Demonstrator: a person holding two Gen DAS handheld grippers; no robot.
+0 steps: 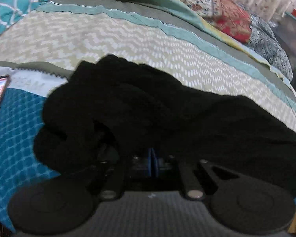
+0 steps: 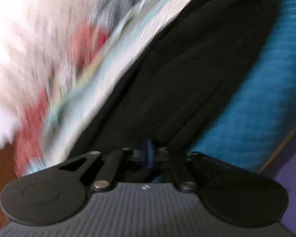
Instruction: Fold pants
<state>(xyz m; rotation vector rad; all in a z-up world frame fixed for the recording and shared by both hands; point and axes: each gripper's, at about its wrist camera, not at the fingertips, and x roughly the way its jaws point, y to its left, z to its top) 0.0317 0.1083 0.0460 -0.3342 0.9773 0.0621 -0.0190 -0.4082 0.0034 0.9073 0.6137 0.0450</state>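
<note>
Barely started: black pants (image 1: 148,106) lie bunched, unfolded, on the bed quilt (image 1: 108,39), left gripper (image 1: 153,162) pressed together at their near edge, right gripper (image 2: 149,154) blurry, cannot tell its spread, also at the pants.

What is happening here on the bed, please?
A person is folding black pants on a patterned bedspread, with a handheld gripper in each hand. The left gripper has its jaws shut, right at the bunched dark cloth; whether it pinches the fabric is hard to tell. The right wrist view is blurred, and the pants run away from the right gripper. The pants are still rumpled, not folded.
</note>
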